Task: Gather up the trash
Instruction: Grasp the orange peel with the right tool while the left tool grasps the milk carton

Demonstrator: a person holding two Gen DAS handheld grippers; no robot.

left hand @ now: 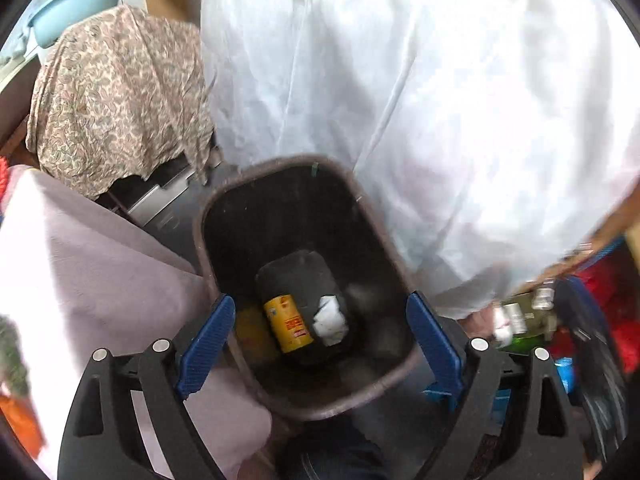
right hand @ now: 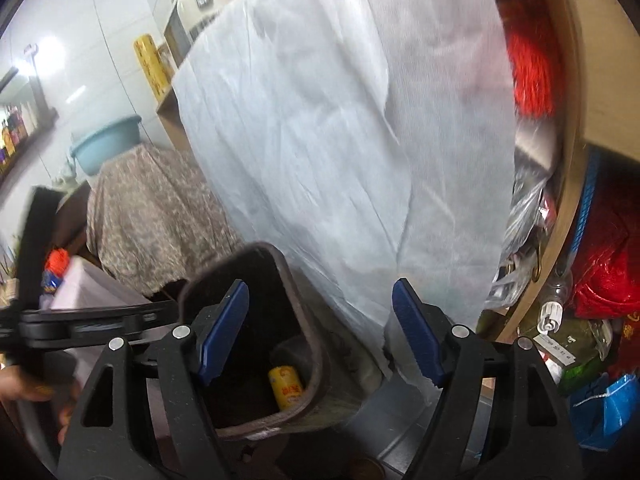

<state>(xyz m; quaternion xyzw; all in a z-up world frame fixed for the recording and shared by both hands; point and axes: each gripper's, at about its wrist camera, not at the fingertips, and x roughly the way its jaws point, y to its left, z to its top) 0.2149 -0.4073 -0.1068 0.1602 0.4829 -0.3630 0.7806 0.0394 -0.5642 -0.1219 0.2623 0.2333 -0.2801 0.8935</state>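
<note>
A dark brown trash bin stands below my left gripper, which is open and empty right over its mouth. Inside lie a yellow can and a crumpled white paper on the dark bottom. In the right wrist view the same bin sits low at centre left with the yellow can visible inside. My right gripper is open and empty, above the bin's right rim. The left gripper's black arm crosses at the left.
A large white cloth hangs just behind the bin. A patterned cloth covers something at left, with a blue basin above. A pinkish sheet lies left. Red bags and bottles clutter a wooden shelf at right.
</note>
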